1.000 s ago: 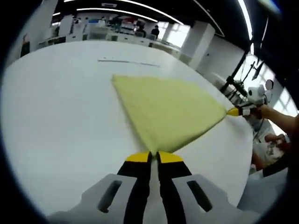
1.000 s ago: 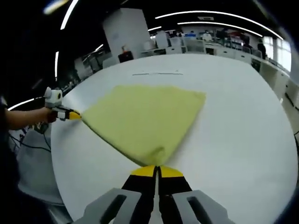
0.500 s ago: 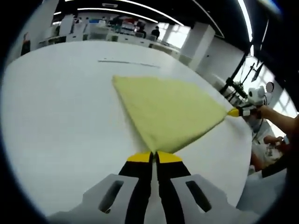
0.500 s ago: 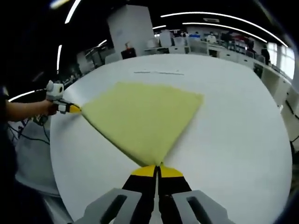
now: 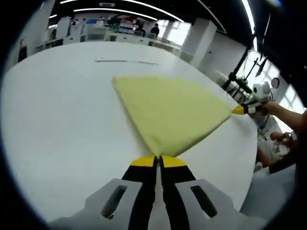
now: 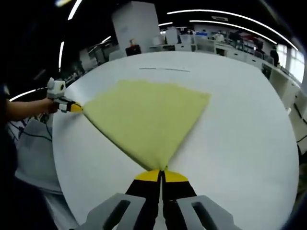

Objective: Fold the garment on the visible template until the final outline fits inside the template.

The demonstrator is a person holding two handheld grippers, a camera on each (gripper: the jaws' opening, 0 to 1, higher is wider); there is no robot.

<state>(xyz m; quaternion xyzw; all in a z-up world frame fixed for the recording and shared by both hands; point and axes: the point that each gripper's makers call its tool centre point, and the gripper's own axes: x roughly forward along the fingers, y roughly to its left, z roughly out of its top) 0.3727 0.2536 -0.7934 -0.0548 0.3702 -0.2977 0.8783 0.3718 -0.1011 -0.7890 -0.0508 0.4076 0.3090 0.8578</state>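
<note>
Garment (image 5: 170, 112) first, in the left gripper view: a yellow cloth, spread flat on the white worktop (image 5: 57, 124) and drawn into a triangle. Left claw (image 5: 158, 160) sits at the bottom, its 2 yellow-tipped jaws pressed together on the near corner of the cloth. Out to the right, the right claw (image 5: 238, 110) pinches the far corner, with a person's hand (image 5: 263, 106) behind it. A thin dark line (image 5: 125, 61) is marked on the worktop beyond the cloth, well apart from it.

Over to the right gripper view: same cloth (image 6: 146, 117), same taut triangle, lying on the worktop (image 6: 240, 134). Right claw (image 6: 161, 174) rises from the bottom, jaws closed tight on the nearest corner. At the left edge the left claw (image 6: 76, 107) grips the other corner, closed on it too, the person's hand (image 6: 52, 105) just behind. The dark line (image 6: 164, 69) lies past the cloth's far edge. Desks and ceiling lights fill the room behind.
</note>
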